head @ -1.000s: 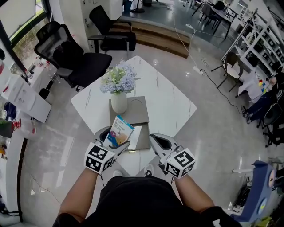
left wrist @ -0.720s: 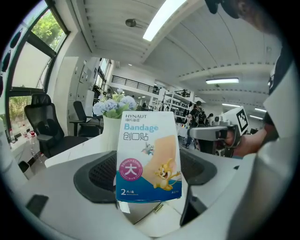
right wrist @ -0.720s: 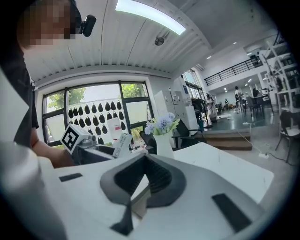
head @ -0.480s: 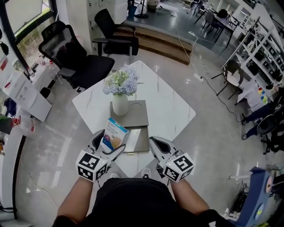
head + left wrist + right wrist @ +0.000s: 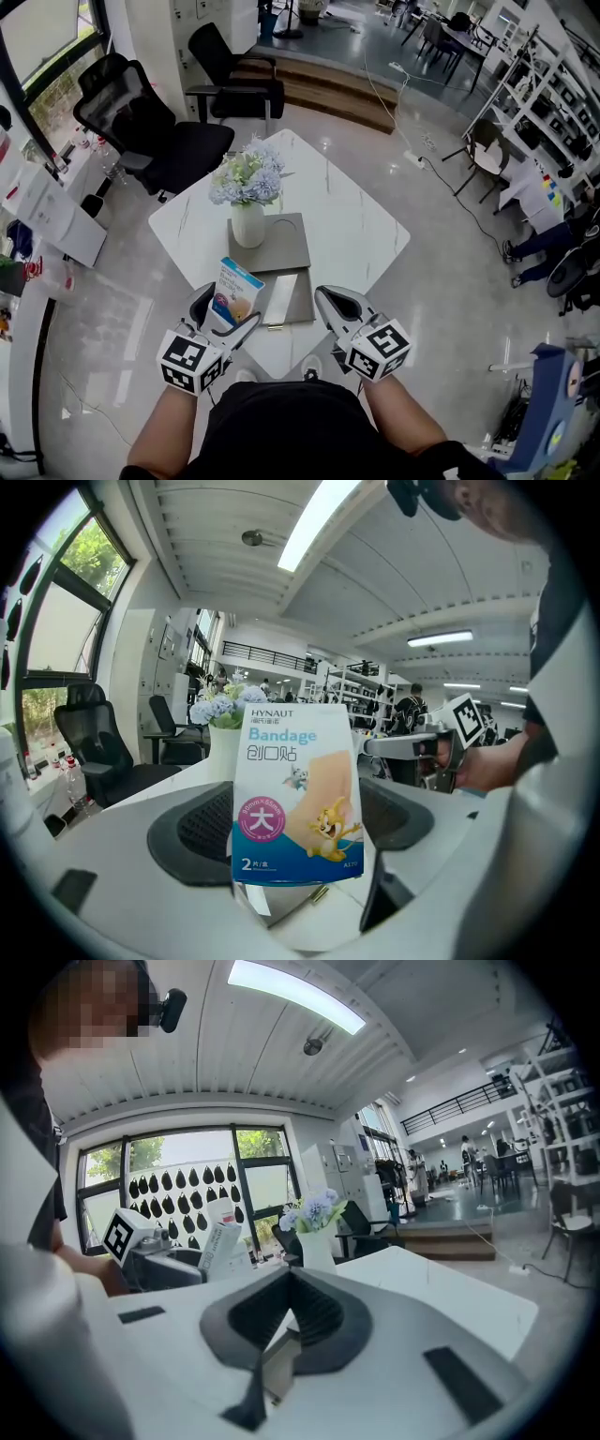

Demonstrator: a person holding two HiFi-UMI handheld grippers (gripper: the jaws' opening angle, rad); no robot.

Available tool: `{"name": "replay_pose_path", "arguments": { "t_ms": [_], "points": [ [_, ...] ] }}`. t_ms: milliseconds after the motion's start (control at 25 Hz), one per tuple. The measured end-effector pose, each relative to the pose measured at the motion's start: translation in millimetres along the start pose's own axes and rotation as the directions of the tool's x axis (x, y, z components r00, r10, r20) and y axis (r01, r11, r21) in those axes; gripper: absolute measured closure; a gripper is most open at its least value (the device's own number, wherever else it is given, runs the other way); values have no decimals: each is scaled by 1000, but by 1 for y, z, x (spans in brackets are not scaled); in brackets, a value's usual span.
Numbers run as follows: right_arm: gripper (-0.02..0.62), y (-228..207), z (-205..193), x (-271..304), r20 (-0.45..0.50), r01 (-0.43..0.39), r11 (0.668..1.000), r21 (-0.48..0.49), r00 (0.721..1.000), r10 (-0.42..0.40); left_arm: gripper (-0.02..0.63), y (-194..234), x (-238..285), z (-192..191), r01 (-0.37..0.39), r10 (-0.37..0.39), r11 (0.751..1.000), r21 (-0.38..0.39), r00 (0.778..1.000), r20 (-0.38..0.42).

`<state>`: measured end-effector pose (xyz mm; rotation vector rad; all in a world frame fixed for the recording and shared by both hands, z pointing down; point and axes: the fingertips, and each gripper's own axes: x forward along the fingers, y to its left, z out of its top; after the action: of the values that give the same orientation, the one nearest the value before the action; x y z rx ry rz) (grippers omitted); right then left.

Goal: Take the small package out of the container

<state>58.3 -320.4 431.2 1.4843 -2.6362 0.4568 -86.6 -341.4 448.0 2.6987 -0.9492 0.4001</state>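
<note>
The small package [image 5: 232,293] is a white and blue bandage box with a cartoon print. My left gripper [image 5: 221,313] is shut on its lower part and holds it upright above the table's near corner. It fills the left gripper view as the package [image 5: 298,794], standing between the left gripper's [image 5: 298,829] dark pads. The grey flat container [image 5: 291,296] lies on the white table [image 5: 356,220], just right of the package. My right gripper [image 5: 337,304] hovers right of the container, jaws together with nothing between them. Its own view shows the right gripper [image 5: 292,1303] over the container [image 5: 278,1365].
A white vase of pale flowers [image 5: 247,208] stands on a grey tray [image 5: 287,243] behind the container. Black office chairs [image 5: 155,117] stand beyond the table's far left side. Shelving and a cable [image 5: 427,141] are off to the right. The floor around is glossy.
My left gripper has carried the package leftwards and a little nearer to me, away from the container. The right gripper has barely moved.
</note>
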Motion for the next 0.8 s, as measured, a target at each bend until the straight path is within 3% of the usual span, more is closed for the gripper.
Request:
{"name": "replay_pose_path", "arguments": {
  "t_ms": [800],
  "points": [
    [595,1,-7,3,-35,-7,1000,-26,999,6,189,-4,5,5,8,-8,999,41,1000,3]
  ]
}}
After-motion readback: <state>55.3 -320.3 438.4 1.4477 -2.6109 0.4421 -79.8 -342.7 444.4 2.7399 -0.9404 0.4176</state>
